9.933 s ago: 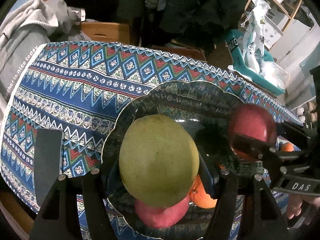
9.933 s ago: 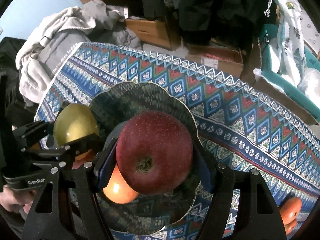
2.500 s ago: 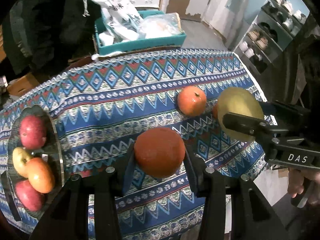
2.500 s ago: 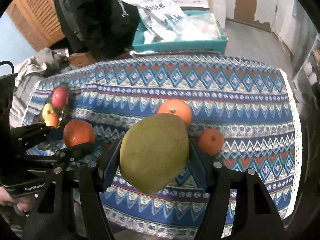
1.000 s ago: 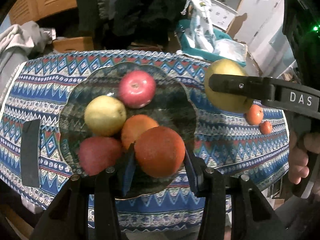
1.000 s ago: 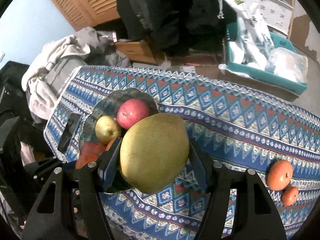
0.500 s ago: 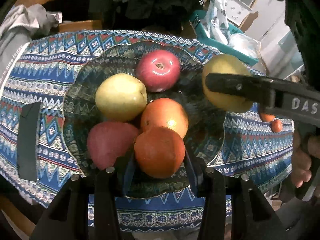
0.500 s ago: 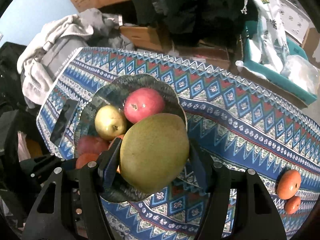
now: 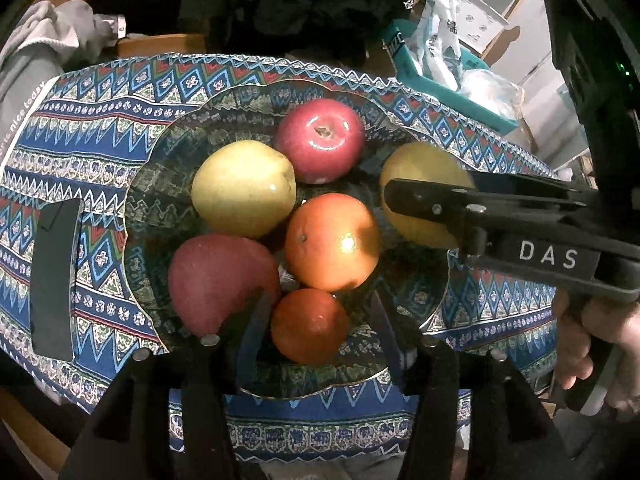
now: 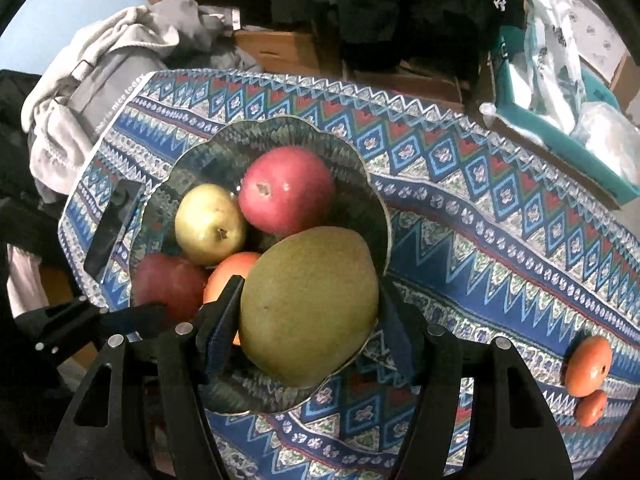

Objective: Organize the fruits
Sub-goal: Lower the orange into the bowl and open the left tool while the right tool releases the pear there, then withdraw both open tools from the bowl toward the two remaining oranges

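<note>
**Two tongs over the fruit bowl**

Left tongs (image 9: 316,320) point steeply down into the glass bowl (image 9: 148,208); their jaws are opening, and the small orange (image 9: 310,326) sits between the pads with a gap visible on each side, resting on the bowl's floor near the front rim. Right tongs (image 10: 308,312) hold a large green-yellow pear-shaped fruit (image 10: 310,306) clamped between their pads, poised over the right front part of the bowl; whether the fruit touches the bowl cannot be told. In the left wrist view the same fruit (image 9: 420,196) appears at the bowl's right edge, partly covered by the black arm of the right tongs marked "DAS", with a hand (image 9: 596,344) gripping the handle at lower right.

Inside the bowl lie a larger orange (image 9: 332,240) at the centre, touching the small orange; a yellow apple (image 9: 244,188) to its upper left; a red apple (image 9: 320,140) at the back, stem cavity upward; and a second red fruit (image 9: 220,280) at the front left. The pieces are packed against one another.

The bowl stands on a surface covered with a blue patterned cloth (image 10: 500,216). A flat black rectangular object (image 9: 54,280) lies just left of the bowl. Two further oranges, one larger (image 10: 588,366) and one smaller (image 10: 591,408), lie touching each other well apart from the bowl, near the cloth's right edge. Beyond the surface are a grey garment (image 10: 100,64) and a teal box (image 10: 576,148) holding plastic bags.
</note>
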Demonstrator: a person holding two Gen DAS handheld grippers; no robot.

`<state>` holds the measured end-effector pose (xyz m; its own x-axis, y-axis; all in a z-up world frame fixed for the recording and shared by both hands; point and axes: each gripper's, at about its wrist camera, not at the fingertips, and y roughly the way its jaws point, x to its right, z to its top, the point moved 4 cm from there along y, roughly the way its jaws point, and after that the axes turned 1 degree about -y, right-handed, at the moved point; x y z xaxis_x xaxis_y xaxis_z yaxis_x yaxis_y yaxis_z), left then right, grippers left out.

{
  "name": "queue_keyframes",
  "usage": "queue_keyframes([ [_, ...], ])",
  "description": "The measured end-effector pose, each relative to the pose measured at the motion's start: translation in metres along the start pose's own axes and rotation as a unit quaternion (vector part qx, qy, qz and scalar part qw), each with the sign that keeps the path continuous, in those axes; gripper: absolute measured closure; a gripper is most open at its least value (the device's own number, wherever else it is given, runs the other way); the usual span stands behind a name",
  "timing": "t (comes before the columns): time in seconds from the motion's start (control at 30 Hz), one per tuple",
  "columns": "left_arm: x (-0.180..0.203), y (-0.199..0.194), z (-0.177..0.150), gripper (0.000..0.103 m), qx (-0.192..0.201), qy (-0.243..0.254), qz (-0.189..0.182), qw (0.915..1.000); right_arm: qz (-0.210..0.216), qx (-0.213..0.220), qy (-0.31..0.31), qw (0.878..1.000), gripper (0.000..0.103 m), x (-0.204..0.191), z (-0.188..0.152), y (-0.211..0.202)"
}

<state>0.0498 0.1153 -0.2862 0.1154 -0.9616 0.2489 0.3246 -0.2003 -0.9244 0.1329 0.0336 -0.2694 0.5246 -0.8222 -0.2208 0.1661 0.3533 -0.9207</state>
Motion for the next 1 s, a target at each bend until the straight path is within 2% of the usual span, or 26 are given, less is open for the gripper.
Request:
queue_keyframes([
  [0.13,-0.002,-0.007,0.002,0.043,0.009,-0.005,0.001,0.9999,0.022,0.012,0.02,0.999,0.038,0.005,0.006,-0.007],
  [0.4,-0.004,-0.022,0.009,0.04,0.026,-0.018,-0.001,0.9995,0.023,0.045,0.013,0.999,0.038,-0.002,0.016,-0.037],
  [0.57,0.002,-0.035,0.014,0.038,0.044,-0.012,0.009,0.9989,-0.01,0.067,-0.008,0.998,0.038,-0.005,0.017,-0.059],
  [0.63,0.005,-0.042,0.016,0.034,0.054,-0.007,0.016,0.9984,-0.03,0.079,-0.016,0.996,0.038,-0.004,0.016,-0.069],
  [0.77,0.013,-0.054,0.019,0.034,0.074,0.008,0.032,0.9967,-0.049,0.092,-0.017,0.994,0.038,0.001,0.014,-0.086],
  [1.0,0.031,-0.068,0.024,0.034,0.089,0.02,0.037,0.9952,-0.079,0.112,-0.01,0.99,0.036,0.013,0.005,-0.113],
])
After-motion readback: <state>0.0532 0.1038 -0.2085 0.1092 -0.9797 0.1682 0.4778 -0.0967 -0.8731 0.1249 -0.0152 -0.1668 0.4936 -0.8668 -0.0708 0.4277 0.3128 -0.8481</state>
